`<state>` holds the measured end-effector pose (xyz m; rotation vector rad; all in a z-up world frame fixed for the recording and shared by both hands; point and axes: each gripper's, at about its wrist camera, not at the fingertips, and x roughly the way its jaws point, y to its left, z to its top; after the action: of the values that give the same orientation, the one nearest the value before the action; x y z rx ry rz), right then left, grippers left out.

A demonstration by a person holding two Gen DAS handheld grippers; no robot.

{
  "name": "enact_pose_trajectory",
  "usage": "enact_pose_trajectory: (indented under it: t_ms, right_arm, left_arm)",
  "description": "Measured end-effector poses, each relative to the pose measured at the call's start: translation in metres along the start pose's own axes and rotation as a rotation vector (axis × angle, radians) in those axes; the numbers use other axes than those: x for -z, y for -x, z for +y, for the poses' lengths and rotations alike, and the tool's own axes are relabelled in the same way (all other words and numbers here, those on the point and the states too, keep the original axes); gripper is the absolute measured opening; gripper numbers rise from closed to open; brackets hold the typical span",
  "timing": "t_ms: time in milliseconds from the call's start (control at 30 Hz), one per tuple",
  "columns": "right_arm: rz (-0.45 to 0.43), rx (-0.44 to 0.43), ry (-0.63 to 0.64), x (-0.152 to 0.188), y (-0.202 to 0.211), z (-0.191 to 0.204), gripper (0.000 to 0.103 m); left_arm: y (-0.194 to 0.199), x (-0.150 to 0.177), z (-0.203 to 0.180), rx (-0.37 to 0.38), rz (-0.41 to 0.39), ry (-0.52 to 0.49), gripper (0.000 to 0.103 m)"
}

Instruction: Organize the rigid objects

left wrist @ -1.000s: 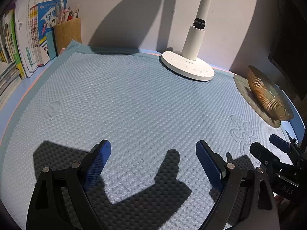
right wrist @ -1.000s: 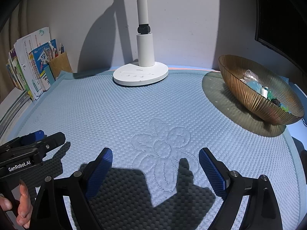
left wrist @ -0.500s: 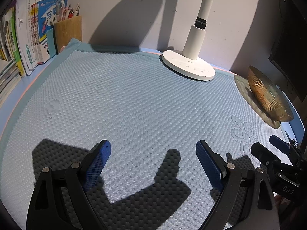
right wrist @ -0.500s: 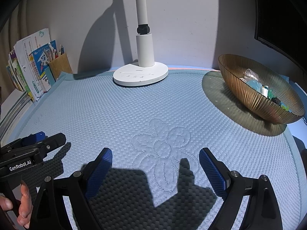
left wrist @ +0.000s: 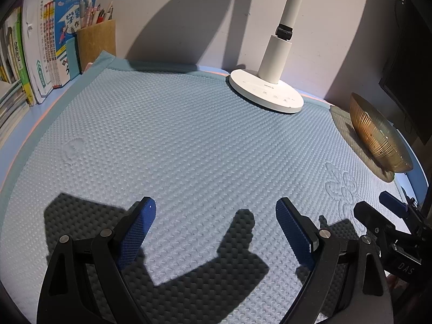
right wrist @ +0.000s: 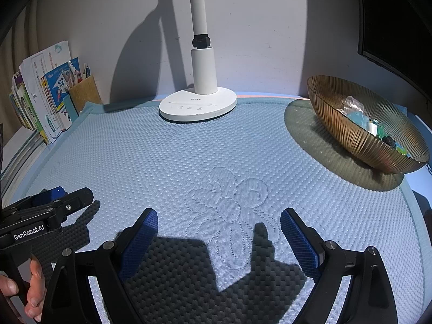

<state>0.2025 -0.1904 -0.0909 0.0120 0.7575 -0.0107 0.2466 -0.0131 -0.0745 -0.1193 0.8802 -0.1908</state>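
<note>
Both claws hover low over the pale blue quilted mat (right wrist: pixel 167 162) that covers the table, side by side and each spread wide with nothing between its blue pads. The left claw (left wrist: pixel 215 225) faces bare mat; the right claw (right wrist: pixel 219 229) sits above the stitched flower pattern (right wrist: pixel 225 205). The small rigid pieces, clear, turquoise, white and dark bits, lie piled in the ribbed amber glass bowl (right wrist: pixel 351 132) at the far right, well apart from either claw. No loose item shows on the mat, so I judge the sorting close to done, or the next piece must come out of that bowl. To do that well, the right claw should approach over the near rim from above, since the bowl looks light and could tip or slide. Keep clear of the white round lamp base (right wrist: pixel 198 105) behind.
</note>
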Motion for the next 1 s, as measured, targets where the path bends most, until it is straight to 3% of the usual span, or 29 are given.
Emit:
enact_pose_trajectory:
  t_ms: [1000]
  right_arm:
    - [0.016, -0.002, -0.013, 0.0005, -0.004, -0.0022, 0.092]
  left_arm:
    - [-0.0077, -0.001, -0.0018, -0.022, 0.05, -0.005, 0.092]
